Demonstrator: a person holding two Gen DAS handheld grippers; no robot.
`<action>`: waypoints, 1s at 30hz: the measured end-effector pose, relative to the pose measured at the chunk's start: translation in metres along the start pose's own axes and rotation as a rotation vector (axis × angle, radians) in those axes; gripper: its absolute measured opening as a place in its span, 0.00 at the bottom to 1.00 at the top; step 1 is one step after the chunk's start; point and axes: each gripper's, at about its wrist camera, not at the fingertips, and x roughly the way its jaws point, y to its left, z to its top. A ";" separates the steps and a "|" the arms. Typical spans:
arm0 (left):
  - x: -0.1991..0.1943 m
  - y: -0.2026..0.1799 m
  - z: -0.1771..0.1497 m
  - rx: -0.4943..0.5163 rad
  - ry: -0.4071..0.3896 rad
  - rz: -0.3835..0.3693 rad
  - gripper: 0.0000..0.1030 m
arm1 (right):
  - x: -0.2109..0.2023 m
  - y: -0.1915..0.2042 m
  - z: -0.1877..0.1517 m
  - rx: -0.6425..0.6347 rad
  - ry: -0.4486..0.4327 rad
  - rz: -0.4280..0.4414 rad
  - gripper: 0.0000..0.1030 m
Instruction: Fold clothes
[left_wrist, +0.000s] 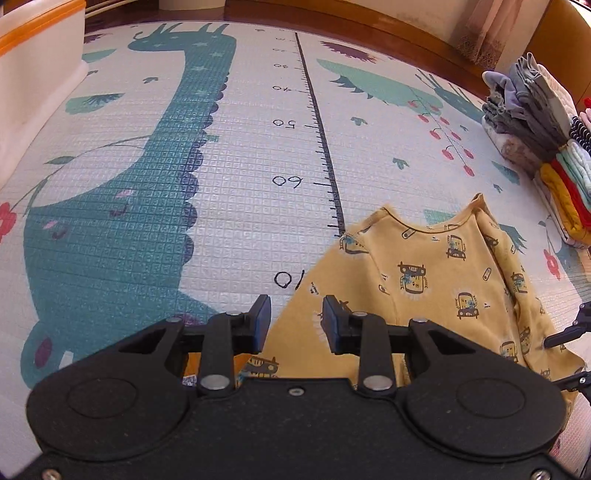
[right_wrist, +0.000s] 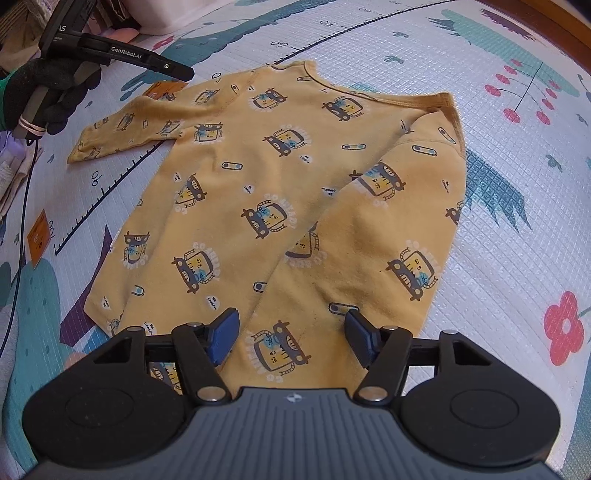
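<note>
A yellow long-sleeved child's shirt (right_wrist: 258, 192) printed with small cars lies on the play mat, neckline away from the right wrist camera. Its right sleeve (right_wrist: 388, 236) is folded down over the body; the left sleeve (right_wrist: 125, 129) stretches out sideways. My right gripper (right_wrist: 291, 332) hovers open over the hem, nothing between its blue pads. My left gripper (left_wrist: 295, 321) is open above the shirt's (left_wrist: 424, 280) left edge, its jaws empty. In the right wrist view the left gripper's black body (right_wrist: 122, 55) hangs above the outstretched sleeve, held by a black-gloved hand (right_wrist: 48, 92).
A patterned foam play mat (left_wrist: 240, 166) with a giraffe and a ruler print covers the floor. A stack of folded clothes (left_wrist: 546, 147) stands at the right edge. A white box with orange trim (left_wrist: 37, 55) sits at the far left. Cables (right_wrist: 18, 221) trail at the left.
</note>
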 end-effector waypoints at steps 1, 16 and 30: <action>0.008 -0.002 0.004 0.013 0.014 -0.007 0.29 | -0.002 -0.002 0.001 0.009 -0.011 -0.002 0.62; 0.000 -0.020 0.000 0.214 -0.065 0.169 0.29 | -0.018 -0.032 -0.004 0.090 -0.088 -0.048 0.61; -0.054 -0.074 -0.101 0.083 -0.015 -0.023 0.31 | -0.054 -0.057 -0.067 0.298 -0.030 0.067 0.57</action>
